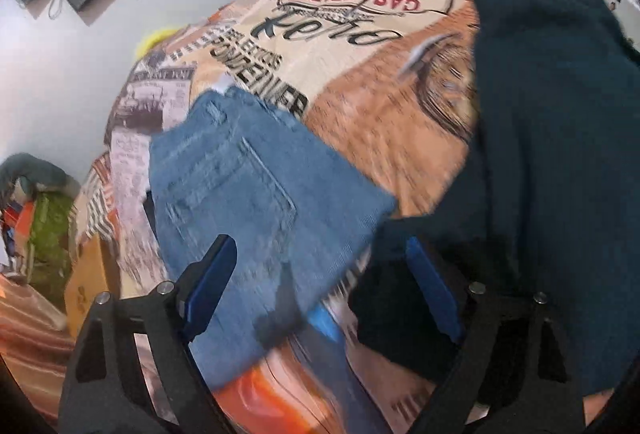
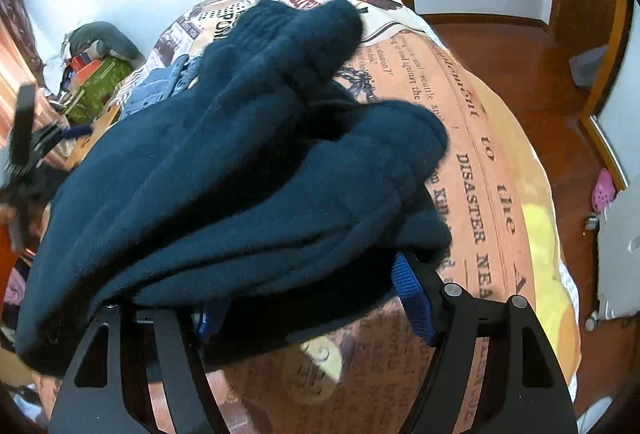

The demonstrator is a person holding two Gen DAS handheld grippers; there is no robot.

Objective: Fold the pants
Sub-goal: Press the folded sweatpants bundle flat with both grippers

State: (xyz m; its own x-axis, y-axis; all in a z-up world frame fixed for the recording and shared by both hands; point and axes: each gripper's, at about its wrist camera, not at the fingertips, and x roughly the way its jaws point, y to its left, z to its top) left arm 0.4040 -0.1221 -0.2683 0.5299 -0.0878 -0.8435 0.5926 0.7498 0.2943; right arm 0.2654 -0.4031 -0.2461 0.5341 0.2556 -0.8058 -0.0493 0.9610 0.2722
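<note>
While the dark fleece pants [image 2: 240, 162] lie bunched on the bedspread [image 2: 492, 194], draped over both wide-open grippers, left [image 1: 320, 290] and right [image 2: 316, 298], neither gripping, cloth could slide off, leaving a crooked fold

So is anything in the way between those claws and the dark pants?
Nothing visible. The dark teal fleece pants already drape over the right gripper and reach the left gripper. Folded jeans lie alongside on the printed bedspread.

Folded jeans [image 1: 256, 186] beside teal pants [image 1: 552, 154]
</note>
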